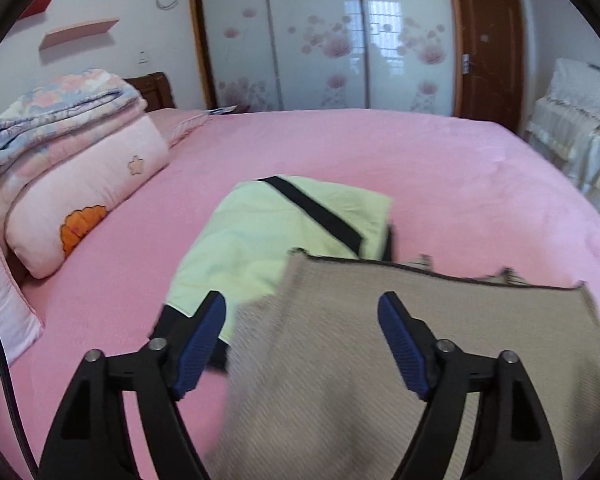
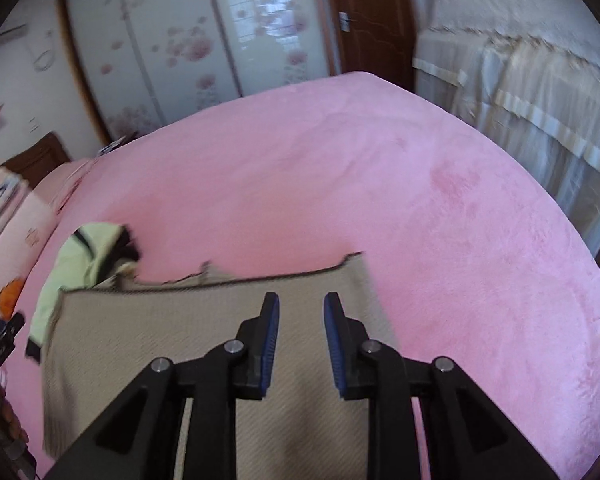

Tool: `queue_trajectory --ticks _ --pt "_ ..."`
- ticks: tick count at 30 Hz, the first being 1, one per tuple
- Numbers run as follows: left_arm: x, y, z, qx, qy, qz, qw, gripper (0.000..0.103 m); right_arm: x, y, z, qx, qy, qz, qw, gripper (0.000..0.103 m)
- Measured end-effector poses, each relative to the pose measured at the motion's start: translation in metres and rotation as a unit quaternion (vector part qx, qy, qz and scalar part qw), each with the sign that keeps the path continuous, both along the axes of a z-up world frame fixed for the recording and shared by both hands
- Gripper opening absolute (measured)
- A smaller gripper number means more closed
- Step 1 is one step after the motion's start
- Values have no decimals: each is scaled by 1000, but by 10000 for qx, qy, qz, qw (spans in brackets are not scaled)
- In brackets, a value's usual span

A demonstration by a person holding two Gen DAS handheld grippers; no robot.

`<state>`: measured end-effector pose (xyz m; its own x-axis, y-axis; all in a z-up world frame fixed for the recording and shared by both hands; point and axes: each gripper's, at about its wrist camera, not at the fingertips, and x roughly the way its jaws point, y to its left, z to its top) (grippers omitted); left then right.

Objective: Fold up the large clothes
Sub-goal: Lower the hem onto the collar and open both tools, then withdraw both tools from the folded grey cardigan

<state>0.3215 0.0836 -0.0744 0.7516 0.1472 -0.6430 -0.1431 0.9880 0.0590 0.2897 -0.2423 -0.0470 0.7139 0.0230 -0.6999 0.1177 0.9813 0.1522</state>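
Beige knit [image 1: 400,360] lies flat on the bed [image 1: 380,160], both grippers, left [image 1: 302,340] and right [image 2: 301,344], fingers apart and empty above it, apparently letting a fold settle.

A bed [image 1: 340,152] with 2 garments: a sweater [image 1: 380,360] at the near edge, overlapping a jacket [image 1: 284,236] behind and left. Folded quilts [image 1: 72,152] lie far left; a wardrobe [image 1: 320,32] stands behind the bed.

A folded beige knit garment [image 1: 400,360] lies flat on the pink bed, overlapping a folded pale-green garment [image 1: 284,236].
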Motion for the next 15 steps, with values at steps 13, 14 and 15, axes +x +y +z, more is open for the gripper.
queue_trajectory --ticks 13,14,15 --pt "-91 -26 -122 -598 892 496 9930 81 -88 93 -106 -56 556 1002 9934 22" --pt "-92 -17 -128 -576 914 579 9925 82 -88 82 -110 -93 556 942 9940 19" --pt "-93 -5 -134 -650 920 580 9919 82 -92 71 -113 -100 538 875 9947 19"
